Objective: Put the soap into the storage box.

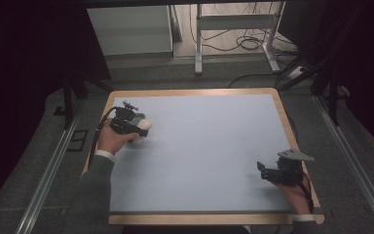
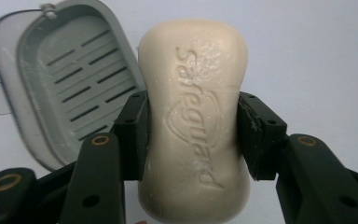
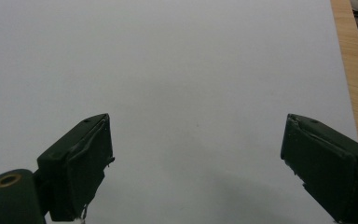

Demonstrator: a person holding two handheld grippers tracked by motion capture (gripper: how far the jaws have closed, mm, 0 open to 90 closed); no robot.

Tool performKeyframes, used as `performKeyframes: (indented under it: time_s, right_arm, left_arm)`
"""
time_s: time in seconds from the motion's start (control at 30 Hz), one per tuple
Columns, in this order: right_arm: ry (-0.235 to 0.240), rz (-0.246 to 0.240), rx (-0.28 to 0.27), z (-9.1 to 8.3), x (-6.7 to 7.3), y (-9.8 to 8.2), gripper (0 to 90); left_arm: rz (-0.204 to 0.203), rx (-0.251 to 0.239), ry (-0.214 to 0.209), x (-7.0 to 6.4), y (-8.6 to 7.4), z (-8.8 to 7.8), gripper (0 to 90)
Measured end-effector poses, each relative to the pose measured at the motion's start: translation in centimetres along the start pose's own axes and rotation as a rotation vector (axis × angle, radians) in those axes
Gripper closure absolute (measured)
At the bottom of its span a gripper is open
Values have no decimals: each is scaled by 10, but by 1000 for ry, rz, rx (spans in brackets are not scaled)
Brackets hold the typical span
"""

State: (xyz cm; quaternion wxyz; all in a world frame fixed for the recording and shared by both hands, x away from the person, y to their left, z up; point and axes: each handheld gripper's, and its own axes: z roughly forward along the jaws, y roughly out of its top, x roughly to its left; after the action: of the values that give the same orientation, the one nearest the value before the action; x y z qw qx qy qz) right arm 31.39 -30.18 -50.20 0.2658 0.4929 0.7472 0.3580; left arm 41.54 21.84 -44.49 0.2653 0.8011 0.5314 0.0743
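1. the soap bar, cream with a stamped brand name, sits clamped at its waist between the jaws of the left gripper, both pads pressing its long sides.
2. in the high view the soap bar is at about 9 o'clock on the worktop, near the left edge.
3. a grey soap dish with a slotted floor lies open just beside the bar, at its 10 o'clock in the left gripper view.
4. the right gripper has its jaws spread wide over bare worktop, holding nothing; in the high view it is at about 4 o'clock.
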Motion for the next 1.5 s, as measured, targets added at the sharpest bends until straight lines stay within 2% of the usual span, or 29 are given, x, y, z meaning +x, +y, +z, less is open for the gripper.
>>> performKeyframes:
  time_s: [0.2,0.4,0.5,0.73,0.93,1.03,1.13,1.23,1.3,1.37,1.5]
  right_arm:
    - [0,-1,2,0,0,0,90]
    - [-1,0,1,0,0,0,90]
    - [-2,2,-2,0,-1,0,90]
    - [-4,3,-5,-1,-2,0,90]
    - [-4,3,-2,-1,-3,-1,91]
    - [-4,0,0,-1,-2,-1,90]
    - [-5,-1,0,0,-2,-1,91]
    - [-6,2,1,0,-3,-1,90]
    - [-6,2,1,0,-3,-1,90]
    - [-6,0,2,0,-3,-1,91]
    - [-5,-1,3,0,-2,-1,90]
  left_arm:
    - [-34,3,-9,10,5,2,495]
    - [-59,13,16,20,7,8,494]
    - [-82,1,29,26,9,10,494]
    - [-106,7,32,33,16,16,494]
    - [-127,11,37,40,16,23,494]
    - [-145,6,58,44,15,26,494]
    - [-154,12,55,46,14,29,494]
    - [-168,13,72,48,12,30,493]
    - [-186,3,77,48,10,32,492]
    - [-207,-20,62,49,8,33,478]
    - [-201,-81,12,41,10,23,392]
